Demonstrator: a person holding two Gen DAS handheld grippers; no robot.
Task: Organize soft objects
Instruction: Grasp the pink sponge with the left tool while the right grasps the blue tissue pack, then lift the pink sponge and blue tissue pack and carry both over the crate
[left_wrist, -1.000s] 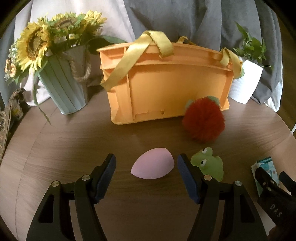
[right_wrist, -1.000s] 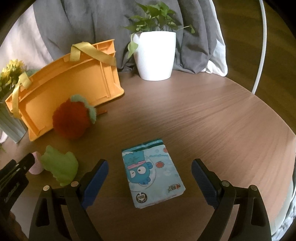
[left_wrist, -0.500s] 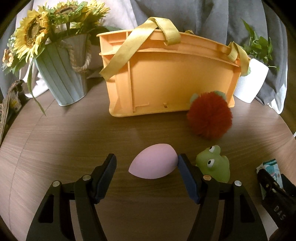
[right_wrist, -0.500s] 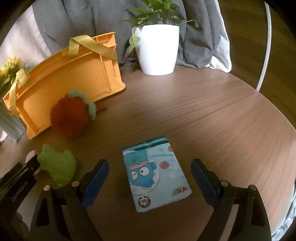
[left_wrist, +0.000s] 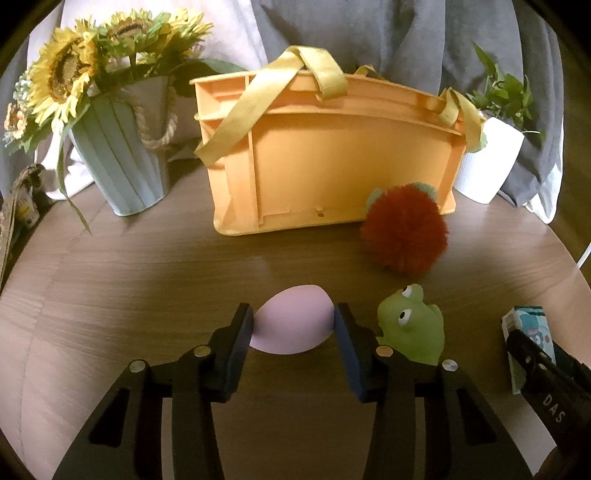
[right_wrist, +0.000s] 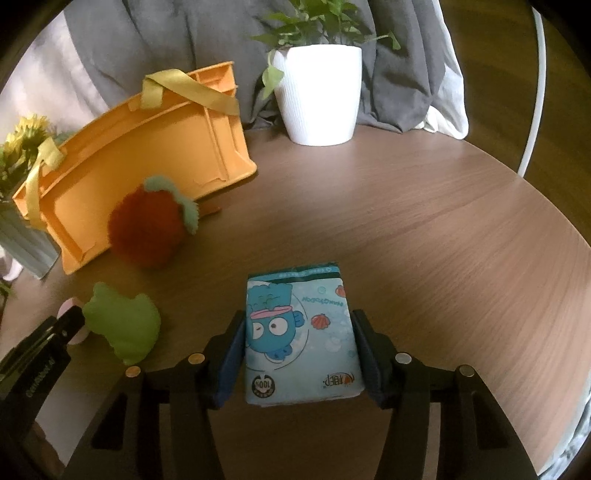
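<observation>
Left gripper (left_wrist: 294, 325) clamped on the pink sponge egg (left_wrist: 291, 319) at the table's (left_wrist: 147, 280) centre; its lower edge is hidden behind the fingers. Right gripper (right_wrist: 299, 354) squeezing the blue tissue pack (right_wrist: 301, 336). Green frog toy (left_wrist: 412, 325) at 3 o'clock of the egg, red pompom (left_wrist: 404, 236) at 1 o'clock against the orange basket (left_wrist: 332, 147), whose interior is out of sight.

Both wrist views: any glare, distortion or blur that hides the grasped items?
Left wrist view: fisheye bows the orange basket and darkens the corners; the pink sponge between the left gripper pads stays sharp. Right wrist view: the white pot is blown out, yet the tissue pack in the right gripper reads clearly.
</observation>
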